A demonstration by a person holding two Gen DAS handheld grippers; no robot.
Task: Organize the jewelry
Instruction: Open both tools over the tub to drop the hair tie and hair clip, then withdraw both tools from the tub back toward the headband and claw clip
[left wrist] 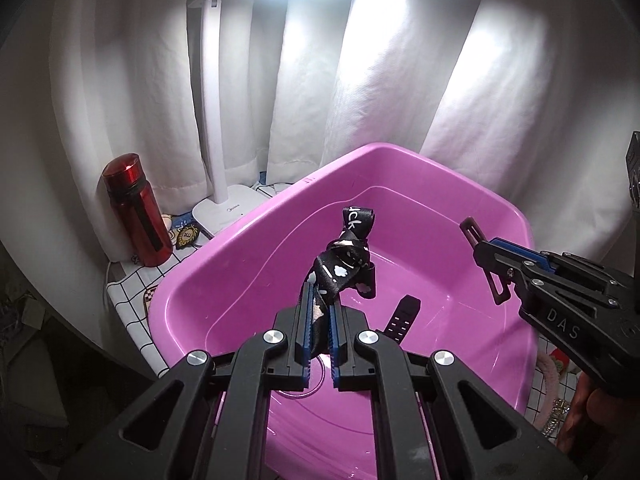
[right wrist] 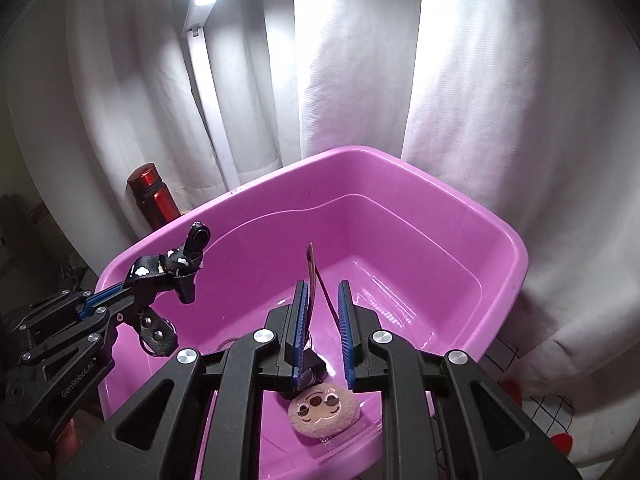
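A black printed strap (left wrist: 346, 268), patterned with small white clouds and some lettering, is pinched between the blue pads of the left gripper (left wrist: 320, 300), whose jaws are closed tight on it. The strap's looped end sticks up above the pink tub (left wrist: 240, 248), while a black tab with metal studs (right wrist: 158, 334) dangles under the fingers.

To the right, the right gripper (right wrist: 323, 300) is also closed as far as it goes, holding a dark, slim watch strap (right wrist: 312, 276). The strap lies against the left pad and rises past the fingertips over the tub's interior; the gap to the right pad stays visible. From the left wrist view the same strap (left wrist: 470, 232) juts up and left from the jaws.

On the tub floor lie another black perforated band (left wrist: 402, 318) and a round plush face (right wrist: 324, 412), just below the right gripper.

The tub sits on a white checked cloth (left wrist: 132, 292). Behind it to the left stand a red bottle (left wrist: 136, 212) and a white desk lamp (left wrist: 218, 152), in front of a white curtain (left wrist: 380, 80). A sparkly bracelet (left wrist: 556, 420) lies on the cloth near the tub's right side.
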